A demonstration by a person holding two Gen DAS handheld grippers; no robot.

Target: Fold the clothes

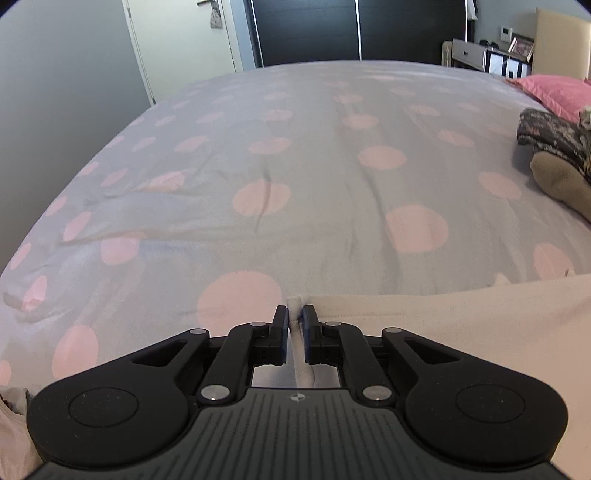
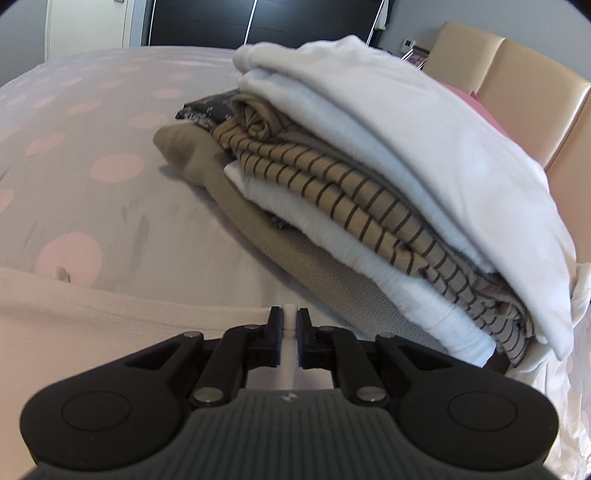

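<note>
The folded stack [image 1: 561, 155] is cut off, perhaps mostly, rightward.

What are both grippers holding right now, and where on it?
Both hold the cream fabric garment by its far edge: left gripper at its left corner, right gripper at its right corner.

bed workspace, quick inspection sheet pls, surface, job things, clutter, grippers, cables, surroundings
Surface: bed cover, grey with pink dots, lightly creased.
Job's things: cream garment spread across the near edge, a pinch of its edge in each gripper; pile of folded clothes to the right, white on top, striped tan below.
Clutter: pink pillow by the headboard.
Grippers: left gripper and right gripper, both with jaws shut on the cream fabric.
Cables: nothing seen.
Surroundings: beige headboard, dark wardrobe doors, white door, small drawer unit.
</note>
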